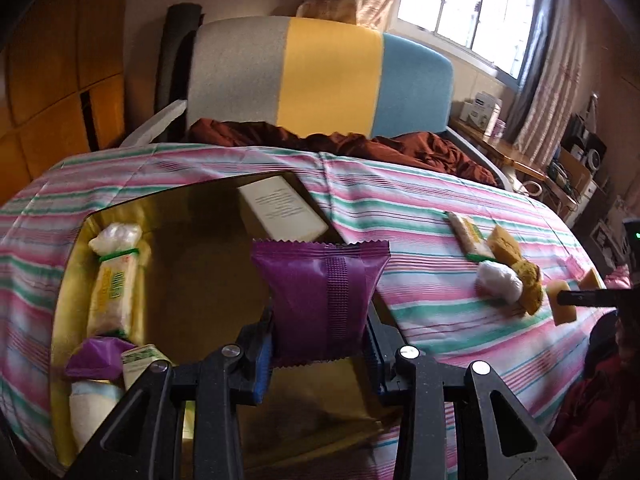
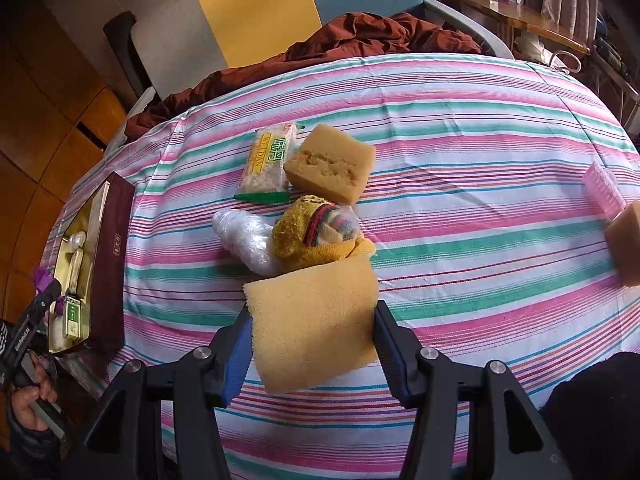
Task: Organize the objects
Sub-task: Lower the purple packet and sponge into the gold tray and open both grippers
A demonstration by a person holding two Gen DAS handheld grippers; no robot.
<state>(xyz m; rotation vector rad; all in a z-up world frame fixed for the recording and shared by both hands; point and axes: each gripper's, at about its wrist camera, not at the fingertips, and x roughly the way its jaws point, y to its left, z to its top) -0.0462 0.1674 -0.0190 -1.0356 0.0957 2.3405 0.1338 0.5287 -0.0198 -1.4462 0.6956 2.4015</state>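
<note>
Purple packet (image 1: 320, 300): being gripped by its lower edge in the left tongs (image 1: 318, 354), pads pressing on both sides, packet standing upright over the open gold-lined box (image 1: 192, 280). Judged to be on its way into the box, since like goods are already lying there.

Yellow sponge (image 2: 316, 324): being clamped across its width in the right tongs (image 2: 312, 346), hanging above the striped surface (image 2: 480, 240) just in front of the loose pile. The tongs are gripping it squarely, probably so the soft block is not sagging out.

Box contents, as seen from the left wrist: a long snack bar in a clear wrapper (image 1: 114, 280) lying along the left wall, a second purple packet (image 1: 100, 356) and a small green-printed packet (image 1: 140, 362) near the front corner, a white carton (image 1: 280, 212) leaning in the far corner. Items are being ranged along the walls, leaving the middle free.

Loose pile, still awaiting sorting: a yellow-and-green snack packet (image 2: 270, 164), a second sponge (image 2: 330, 164) touching it, a knitted yellow item (image 2: 316, 236), and a white plastic wad (image 2: 244, 240) beside that.

Right edge of the surface: a pink comb-like piece (image 2: 602, 192) and another sponge (image 2: 624, 240), well apart from the pile.

Beyond: a rust-red blanket (image 2: 380, 32).
</note>
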